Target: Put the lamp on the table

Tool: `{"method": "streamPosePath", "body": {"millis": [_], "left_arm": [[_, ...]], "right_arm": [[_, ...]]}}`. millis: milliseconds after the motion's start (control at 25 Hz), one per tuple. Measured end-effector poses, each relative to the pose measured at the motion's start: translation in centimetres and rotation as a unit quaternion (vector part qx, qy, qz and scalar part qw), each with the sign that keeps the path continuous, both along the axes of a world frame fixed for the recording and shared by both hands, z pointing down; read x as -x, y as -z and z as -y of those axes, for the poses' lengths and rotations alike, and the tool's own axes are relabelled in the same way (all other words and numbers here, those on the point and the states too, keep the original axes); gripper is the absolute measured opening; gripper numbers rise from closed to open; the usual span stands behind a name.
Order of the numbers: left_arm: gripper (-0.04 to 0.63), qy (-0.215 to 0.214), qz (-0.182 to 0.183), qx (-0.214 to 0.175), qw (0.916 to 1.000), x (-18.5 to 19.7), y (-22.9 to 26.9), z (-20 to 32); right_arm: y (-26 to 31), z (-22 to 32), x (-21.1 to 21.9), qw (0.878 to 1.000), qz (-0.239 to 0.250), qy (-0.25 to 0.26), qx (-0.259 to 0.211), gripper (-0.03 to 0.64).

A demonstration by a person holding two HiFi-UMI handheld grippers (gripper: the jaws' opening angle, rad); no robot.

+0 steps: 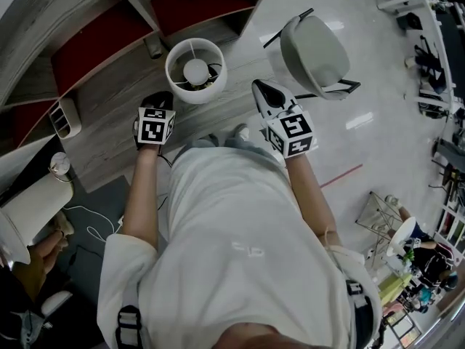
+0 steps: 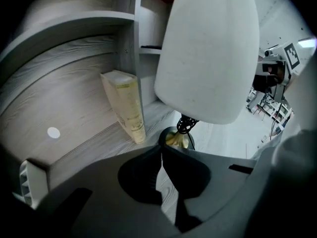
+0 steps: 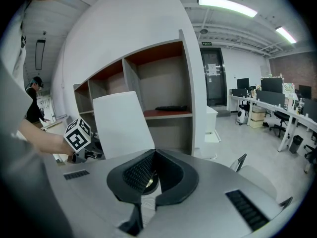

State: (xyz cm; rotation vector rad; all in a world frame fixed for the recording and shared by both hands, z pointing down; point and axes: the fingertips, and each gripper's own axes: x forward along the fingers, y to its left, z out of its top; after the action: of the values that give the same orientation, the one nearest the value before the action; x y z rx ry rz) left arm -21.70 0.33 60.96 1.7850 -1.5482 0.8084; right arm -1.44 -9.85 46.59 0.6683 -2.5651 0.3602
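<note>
The lamp (image 1: 195, 70) has a white drum shade and stands on the grey wooden surface (image 1: 109, 133) in front of the shelf unit. In the left gripper view its shade (image 2: 208, 53) fills the upper right, with a brass base (image 2: 176, 139) and a dark cord under it. My left gripper (image 2: 161, 147) is shut, its tips meeting just short of that base with nothing between them. It sits to the shade's left (image 1: 158, 102). My right gripper (image 3: 153, 151) is shut too, to the right of the lamp (image 1: 260, 88), facing the shade (image 3: 124, 125).
A pale book (image 2: 126, 108) leans against the shelf divider behind the lamp. The shelf unit has red back panels (image 1: 94, 46). A grey chair (image 1: 316, 53) stands on the shiny floor to the right. Desks and office gear lie further off (image 3: 277, 108).
</note>
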Motion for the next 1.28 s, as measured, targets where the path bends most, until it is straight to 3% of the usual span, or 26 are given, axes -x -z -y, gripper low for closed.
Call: {"method": "streamPosePath", "body": {"millis": [320, 640, 840, 1280], "left_arm": [[0.015, 0.062, -0.027, -0.093, 0.9933, 1.5, 6.6, -0.6], [0.015, 0.095, -0.048, -0.206, 0.9728, 1.8, 14.0, -0.4], [0.015, 0.097, -0.055, -0.267, 0.9571, 1.4, 17.9, -0.8], [0.015, 0.066, -0.01, -0.329, 0.9418, 0.3, 22.1, -1.0]], "right_arm": [[1.8, -0.1, 1.3, 0.999, 0.016, 0.025, -0.012, 0.028], [4.6, -0.4, 1.9, 0.998, 0.036, 0.044, -0.03, 0.028], [6.7, -0.7, 2.2, 0.996, 0.055, 0.059, -0.044, 0.028], [8.8, -0.7, 2.9, 0.992, 0.08, 0.066, -0.067, 0.028]]}}
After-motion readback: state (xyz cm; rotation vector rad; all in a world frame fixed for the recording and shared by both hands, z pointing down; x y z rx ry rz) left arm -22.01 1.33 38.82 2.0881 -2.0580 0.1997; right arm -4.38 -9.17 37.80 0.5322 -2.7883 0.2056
